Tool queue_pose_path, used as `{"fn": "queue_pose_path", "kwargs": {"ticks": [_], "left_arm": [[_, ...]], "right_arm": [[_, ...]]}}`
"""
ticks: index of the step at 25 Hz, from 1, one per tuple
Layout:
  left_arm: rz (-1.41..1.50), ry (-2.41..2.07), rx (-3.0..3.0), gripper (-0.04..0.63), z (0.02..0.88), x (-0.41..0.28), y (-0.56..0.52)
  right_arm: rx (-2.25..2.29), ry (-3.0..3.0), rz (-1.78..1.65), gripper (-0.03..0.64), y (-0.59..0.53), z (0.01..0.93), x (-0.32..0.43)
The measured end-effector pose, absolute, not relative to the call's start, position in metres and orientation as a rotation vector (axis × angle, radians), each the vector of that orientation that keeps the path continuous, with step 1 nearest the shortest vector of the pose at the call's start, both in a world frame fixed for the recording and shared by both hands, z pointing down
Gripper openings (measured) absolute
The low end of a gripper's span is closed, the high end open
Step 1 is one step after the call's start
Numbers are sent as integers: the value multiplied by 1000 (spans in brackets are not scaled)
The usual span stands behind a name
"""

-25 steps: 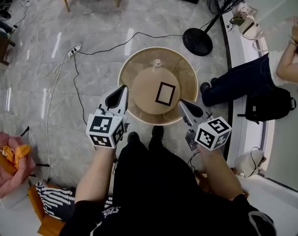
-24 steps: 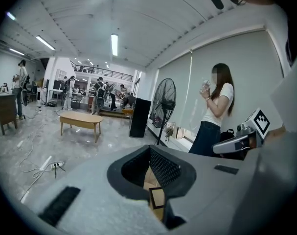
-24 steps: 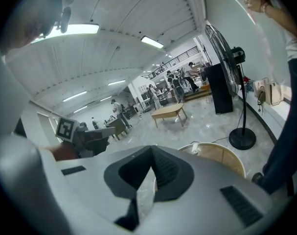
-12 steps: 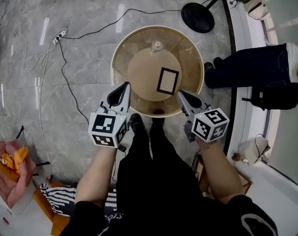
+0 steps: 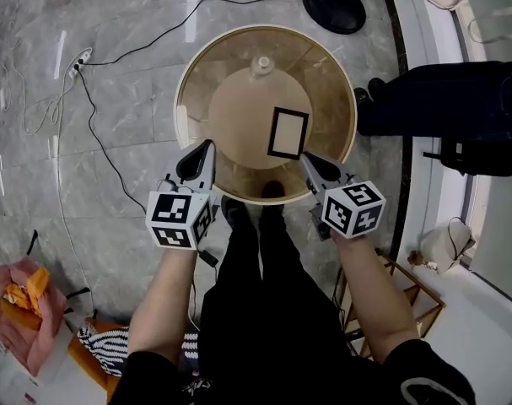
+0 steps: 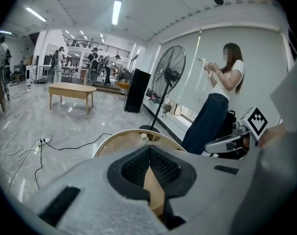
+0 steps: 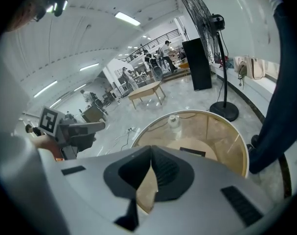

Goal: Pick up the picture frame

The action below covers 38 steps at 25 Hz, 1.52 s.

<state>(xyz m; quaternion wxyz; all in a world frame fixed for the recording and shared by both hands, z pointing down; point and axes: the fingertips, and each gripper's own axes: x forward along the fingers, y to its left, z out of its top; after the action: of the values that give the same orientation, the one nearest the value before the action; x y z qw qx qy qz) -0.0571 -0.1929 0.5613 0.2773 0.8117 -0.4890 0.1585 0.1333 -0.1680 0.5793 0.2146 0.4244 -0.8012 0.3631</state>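
The picture frame point(image 5: 288, 133), a dark rectangle with a pale middle, lies flat on the wooden centre of the round table point(image 5: 195, 81), right of the middle. It also shows as a thin dark strip, the picture frame point(image 7: 192, 152), beyond my right jaws. My left gripper point(image 5: 207, 145) is shut and empty over the table's near-left rim. Just below the frame's near edge, at the near-right rim, my right gripper point(image 5: 306, 159) hangs shut and empty. Neither touches the frame. In each gripper view the jaws meet with only the table behind them.
A small white knob point(image 5: 261, 64) stands at the table's far side. A fan base point(image 5: 334, 5) and a black cable point(image 5: 112, 57) with a power strip point(image 5: 78, 60) lie on the floor beyond. A person's dark trouser legs point(image 5: 441, 99) are at the right.
Both grippers have sunk toward the table's near rim, still shut. The table and frame now fill more of the head view and sit closer to the jaw tips.
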Motion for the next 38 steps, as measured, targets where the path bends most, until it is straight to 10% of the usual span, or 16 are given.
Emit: {"fn": "queue_pose_path", "kwargs": {"ticks": [23, 38], "left_arm": [[529, -1119, 2143, 9, 737, 5, -212], [517, -1146, 2088, 11, 751, -9, -211]], "right_arm": [[1248, -1834, 1051, 190, -193, 792, 203], [1098, -1717, 1003, 160, -205, 829, 195]]}}
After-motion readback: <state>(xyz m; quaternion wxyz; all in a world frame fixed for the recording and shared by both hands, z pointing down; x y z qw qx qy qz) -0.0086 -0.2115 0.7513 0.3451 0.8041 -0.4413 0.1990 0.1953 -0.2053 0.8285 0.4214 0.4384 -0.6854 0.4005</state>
